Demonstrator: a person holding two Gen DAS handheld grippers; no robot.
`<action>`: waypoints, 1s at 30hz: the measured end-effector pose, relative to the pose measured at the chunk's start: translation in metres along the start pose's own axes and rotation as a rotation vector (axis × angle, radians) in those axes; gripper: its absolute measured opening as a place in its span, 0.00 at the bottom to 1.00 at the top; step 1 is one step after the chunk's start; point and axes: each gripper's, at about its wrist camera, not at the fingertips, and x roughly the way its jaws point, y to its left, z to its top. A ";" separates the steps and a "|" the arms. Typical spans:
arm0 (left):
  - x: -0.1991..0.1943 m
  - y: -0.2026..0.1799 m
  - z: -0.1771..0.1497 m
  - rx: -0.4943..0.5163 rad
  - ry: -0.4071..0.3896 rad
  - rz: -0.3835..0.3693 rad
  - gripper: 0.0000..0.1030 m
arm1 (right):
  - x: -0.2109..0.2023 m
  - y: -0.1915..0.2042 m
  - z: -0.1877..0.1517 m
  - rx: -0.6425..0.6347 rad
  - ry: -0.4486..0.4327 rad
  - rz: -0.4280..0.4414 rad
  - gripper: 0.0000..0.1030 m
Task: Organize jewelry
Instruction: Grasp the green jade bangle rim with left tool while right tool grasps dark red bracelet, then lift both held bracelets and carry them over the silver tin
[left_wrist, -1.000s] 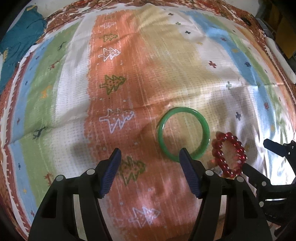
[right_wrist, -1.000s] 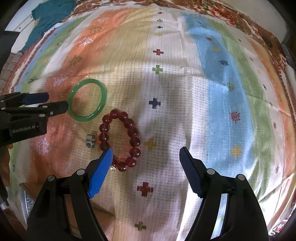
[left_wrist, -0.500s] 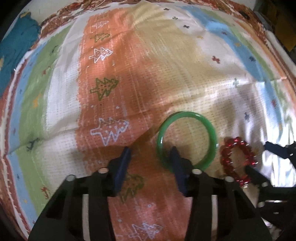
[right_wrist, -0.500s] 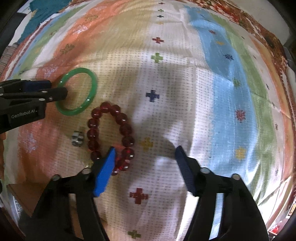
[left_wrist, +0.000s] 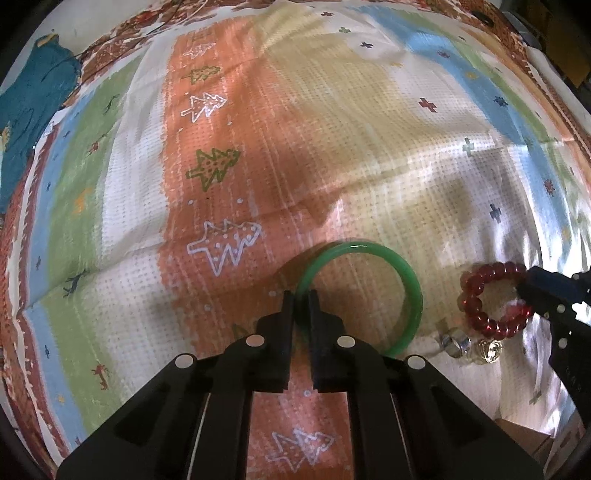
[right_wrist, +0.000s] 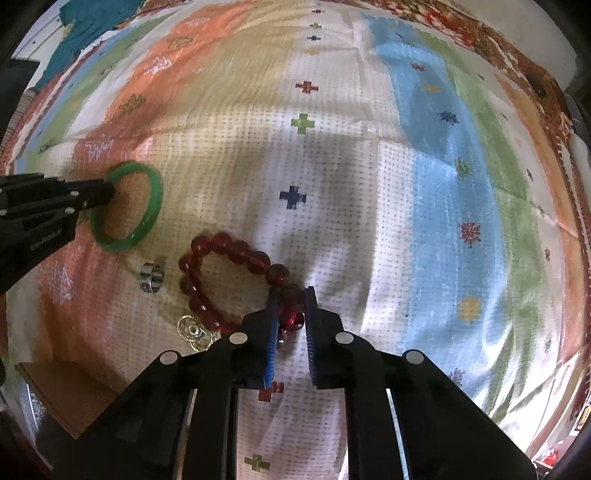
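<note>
You can see faint lettering on the left gripper (right_wrist: 107, 192) body at nine o'clock, too blurred to read.

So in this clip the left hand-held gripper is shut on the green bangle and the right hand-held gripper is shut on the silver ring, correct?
Not quite. The right hand-held gripper is shut on the red bead bracelet, not the silver ring, which lies untouched on the cloth beside it, as the right wrist view shows. The left hand-held gripper is indeed shut on the green bangle.
</note>
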 end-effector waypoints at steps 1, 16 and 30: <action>-0.001 0.000 0.001 -0.001 0.000 0.001 0.06 | -0.002 -0.001 0.000 0.001 -0.006 -0.002 0.14; -0.051 -0.003 -0.019 0.003 -0.055 -0.003 0.07 | -0.036 -0.002 0.003 0.012 -0.107 -0.001 0.14; -0.089 -0.002 -0.021 0.010 -0.119 -0.020 0.07 | -0.075 -0.004 -0.003 0.038 -0.200 0.037 0.14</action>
